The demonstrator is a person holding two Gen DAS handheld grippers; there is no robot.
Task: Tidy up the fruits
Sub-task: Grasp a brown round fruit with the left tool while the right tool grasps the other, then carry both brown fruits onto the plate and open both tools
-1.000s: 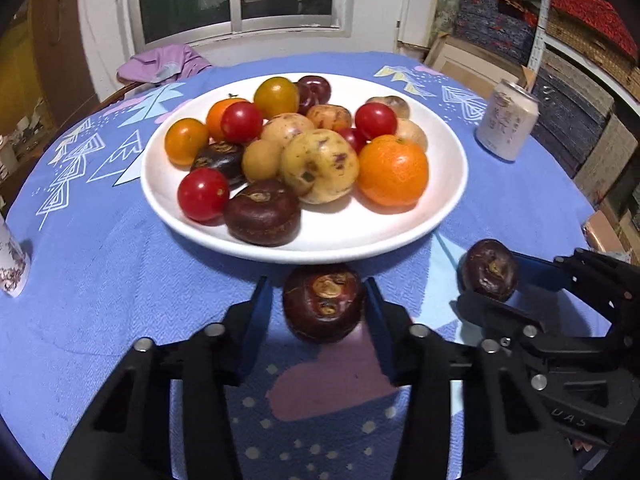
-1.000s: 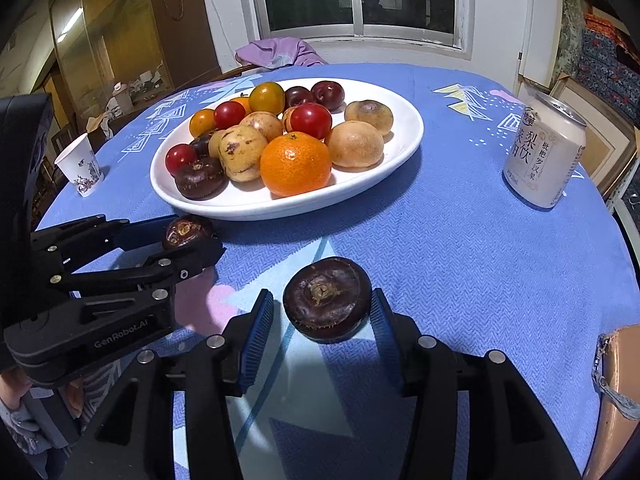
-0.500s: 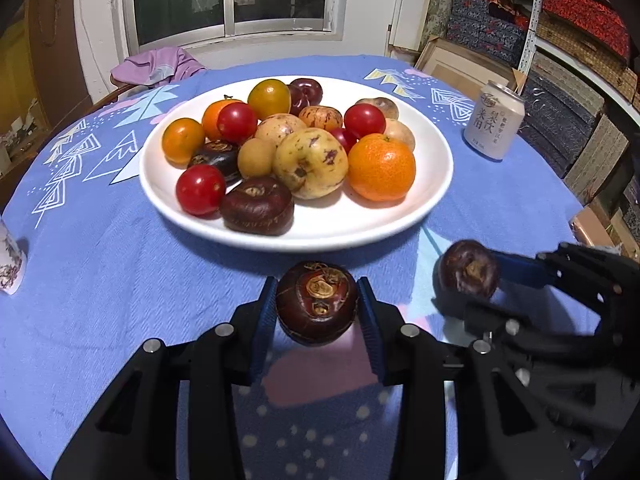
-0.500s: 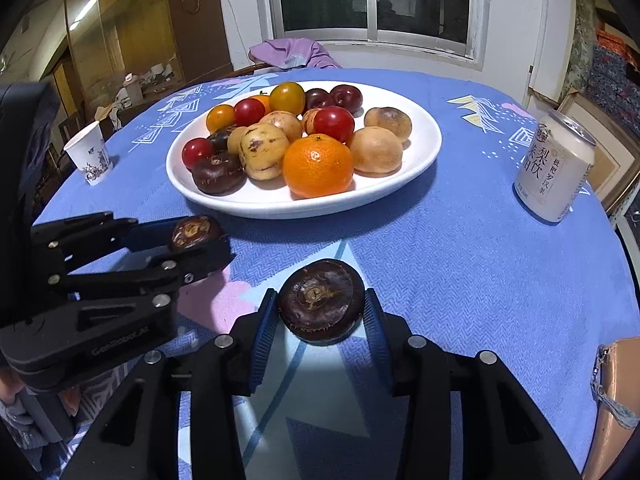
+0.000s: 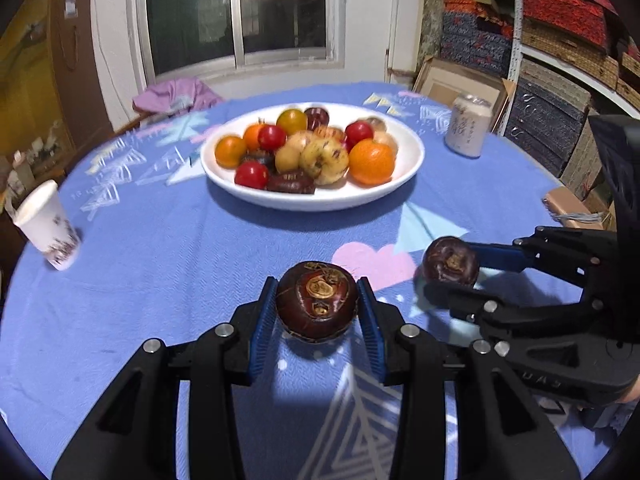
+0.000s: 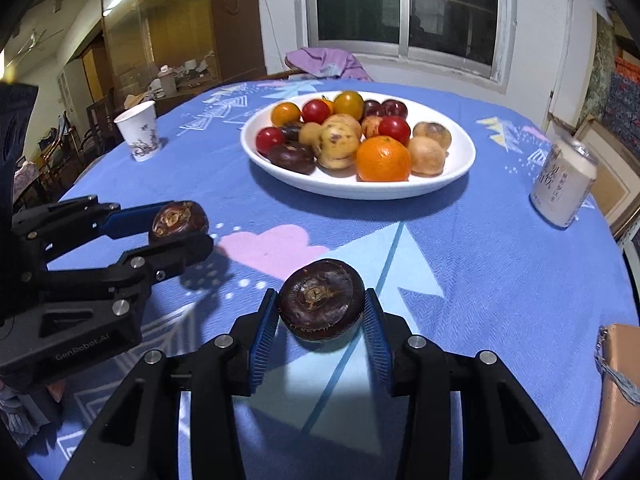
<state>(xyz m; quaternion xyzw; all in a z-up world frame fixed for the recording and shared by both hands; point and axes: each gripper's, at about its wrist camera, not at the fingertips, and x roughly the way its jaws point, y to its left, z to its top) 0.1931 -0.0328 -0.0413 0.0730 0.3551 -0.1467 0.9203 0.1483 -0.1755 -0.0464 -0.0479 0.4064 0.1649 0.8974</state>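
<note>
Two dark chestnuts (image 5: pixel 317 305) (image 6: pixel 321 298), small, hard and likely smooth-skinned, sit clamped across their widest sides in our left gripper (image 5: pixel 317 312) and right gripper (image 6: pixel 320 312) fingers above the blue desk (image 6: pixel 480 264), near the fruit plate (image 6: pixel 460 168).

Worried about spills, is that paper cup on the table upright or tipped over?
Upright. The paper cup stands on its base on the blue tablecloth, open mouth up. Contents cannot tell.
</note>
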